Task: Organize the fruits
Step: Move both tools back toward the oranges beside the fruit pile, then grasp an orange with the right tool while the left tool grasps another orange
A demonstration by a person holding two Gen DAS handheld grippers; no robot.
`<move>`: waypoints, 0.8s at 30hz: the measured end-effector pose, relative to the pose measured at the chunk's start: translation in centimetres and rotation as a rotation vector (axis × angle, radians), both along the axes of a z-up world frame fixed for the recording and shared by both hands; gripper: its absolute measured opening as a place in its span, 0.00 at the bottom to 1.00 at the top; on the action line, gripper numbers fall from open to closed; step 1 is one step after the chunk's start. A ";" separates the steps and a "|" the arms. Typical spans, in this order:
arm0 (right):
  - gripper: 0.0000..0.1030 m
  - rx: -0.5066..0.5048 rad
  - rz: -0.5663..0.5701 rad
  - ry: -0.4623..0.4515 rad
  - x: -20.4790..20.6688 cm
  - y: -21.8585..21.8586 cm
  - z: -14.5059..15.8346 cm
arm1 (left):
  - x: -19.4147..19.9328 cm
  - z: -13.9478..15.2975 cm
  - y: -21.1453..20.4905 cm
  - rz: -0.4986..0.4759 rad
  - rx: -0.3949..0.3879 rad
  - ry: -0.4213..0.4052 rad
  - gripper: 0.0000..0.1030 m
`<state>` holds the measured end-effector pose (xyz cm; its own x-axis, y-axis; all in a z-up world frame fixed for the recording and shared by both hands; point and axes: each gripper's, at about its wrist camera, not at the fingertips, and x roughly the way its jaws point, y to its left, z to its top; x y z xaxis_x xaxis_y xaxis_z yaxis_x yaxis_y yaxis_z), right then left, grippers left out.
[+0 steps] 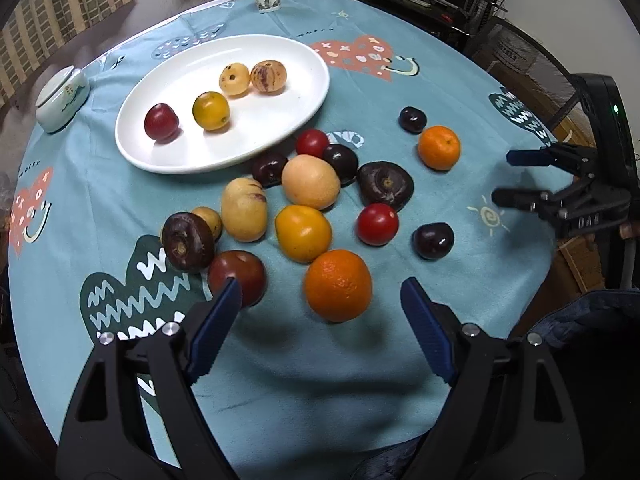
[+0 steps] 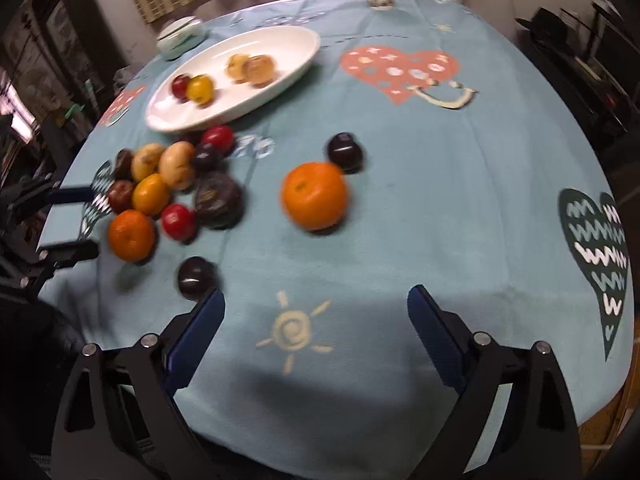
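Both my left hand-held gripper (image 1: 320,292) and right hand-held gripper (image 2: 316,300) are released. The orange (image 1: 338,285) lies on the bench just ahead; round, firm, likely rolls, so I'd pinch across its middle.

Left gripper (image 1: 321,289) agape above orange (image 1: 338,285)

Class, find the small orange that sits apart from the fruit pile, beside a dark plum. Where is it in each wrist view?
Left wrist view: small orange, right of centre, dark plum just above-left.
Right wrist view: small orange, near centre, dark plum just above-right.
Shared landmark: white plate.
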<state>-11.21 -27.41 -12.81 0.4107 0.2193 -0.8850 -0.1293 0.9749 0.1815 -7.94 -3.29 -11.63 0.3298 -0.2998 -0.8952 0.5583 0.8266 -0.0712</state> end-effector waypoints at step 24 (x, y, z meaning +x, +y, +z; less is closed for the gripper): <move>0.43 -0.015 0.102 0.033 5.2 1.3 -0.5 | 1.1 -1.7 -1.6 0.039 0.027 0.044 0.81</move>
<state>-5.98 -26.13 -13.30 0.3575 0.2451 -0.9012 -0.2226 0.9595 0.1726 -6.89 -4.90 -13.34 0.3006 -0.2629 -0.9168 0.5224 0.8496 -0.0724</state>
